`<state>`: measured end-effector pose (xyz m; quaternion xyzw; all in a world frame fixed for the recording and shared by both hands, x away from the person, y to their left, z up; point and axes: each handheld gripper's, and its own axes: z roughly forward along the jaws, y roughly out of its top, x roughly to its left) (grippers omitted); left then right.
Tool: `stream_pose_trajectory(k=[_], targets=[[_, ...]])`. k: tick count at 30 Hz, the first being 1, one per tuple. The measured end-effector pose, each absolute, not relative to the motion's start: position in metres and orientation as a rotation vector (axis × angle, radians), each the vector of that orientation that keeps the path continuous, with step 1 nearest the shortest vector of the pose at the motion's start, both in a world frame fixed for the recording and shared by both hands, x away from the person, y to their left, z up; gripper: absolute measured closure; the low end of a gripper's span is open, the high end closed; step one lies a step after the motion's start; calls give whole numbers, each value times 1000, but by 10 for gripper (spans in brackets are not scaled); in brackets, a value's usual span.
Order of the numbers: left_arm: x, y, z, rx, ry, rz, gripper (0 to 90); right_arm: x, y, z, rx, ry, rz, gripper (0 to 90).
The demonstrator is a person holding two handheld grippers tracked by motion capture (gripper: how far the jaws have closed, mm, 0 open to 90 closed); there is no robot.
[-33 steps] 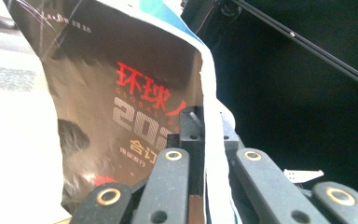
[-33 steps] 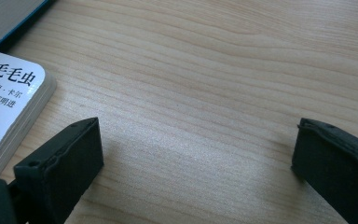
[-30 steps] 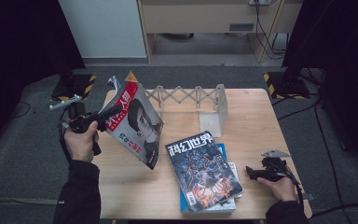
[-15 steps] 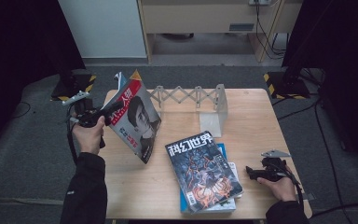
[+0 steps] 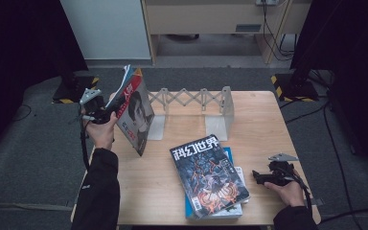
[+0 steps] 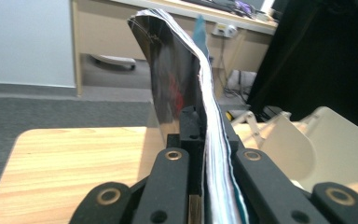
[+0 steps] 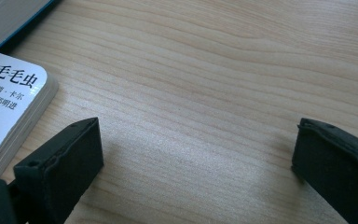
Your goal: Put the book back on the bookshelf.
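Observation:
My left gripper (image 5: 106,114) is shut on the spine edge of a magazine (image 5: 135,114) with a face on its cover, holding it tilted upright over the table's left edge. In the left gripper view the magazine (image 6: 177,70) rises edge-on between the black jaws of my left gripper (image 6: 209,122), its pages bending over at the top. My right gripper (image 5: 259,176) rests low at the table's front right, open, jaws pointing left at a stack of books (image 5: 210,175). The right gripper (image 7: 196,154) has only bare wood between its jaws, with a white book's corner (image 7: 9,102) to the left.
A grey expandable book rack (image 5: 191,98) stands along the far side of the wooden table (image 5: 263,124), with two upright dividers. The top of the stack is a dark science-fiction magazine. Dark floor and cabinets surround the table.
My left hand has moved right and farther from me with the magazine, which now stands more upright and closer to the rack. The right hand has not moved.

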<state>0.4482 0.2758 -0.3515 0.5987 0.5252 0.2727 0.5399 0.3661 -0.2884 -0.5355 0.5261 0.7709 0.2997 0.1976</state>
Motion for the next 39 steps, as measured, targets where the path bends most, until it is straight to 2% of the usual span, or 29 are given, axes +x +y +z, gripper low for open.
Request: stream_pose_trajectory(k=[4, 9, 26, 30, 39], targets=[[453, 273, -353, 1389, 1256, 685, 861, 366, -288, -535, 1471, 2159, 840, 21], [455, 268, -352, 1422, 1255, 765, 860, 366, -288, -536, 1471, 2155, 846, 21], [448, 266, -360, 1453, 1213, 836, 836, 365, -289, -537, 1454, 2142, 862, 19], [445, 269, -362, 1445, 1223, 800, 779, 365, -289, -538, 1456, 2138, 865, 18], [424, 284, -365, 1389, 1191, 753, 558, 363, -289, -539, 1454, 2119, 883, 14]])
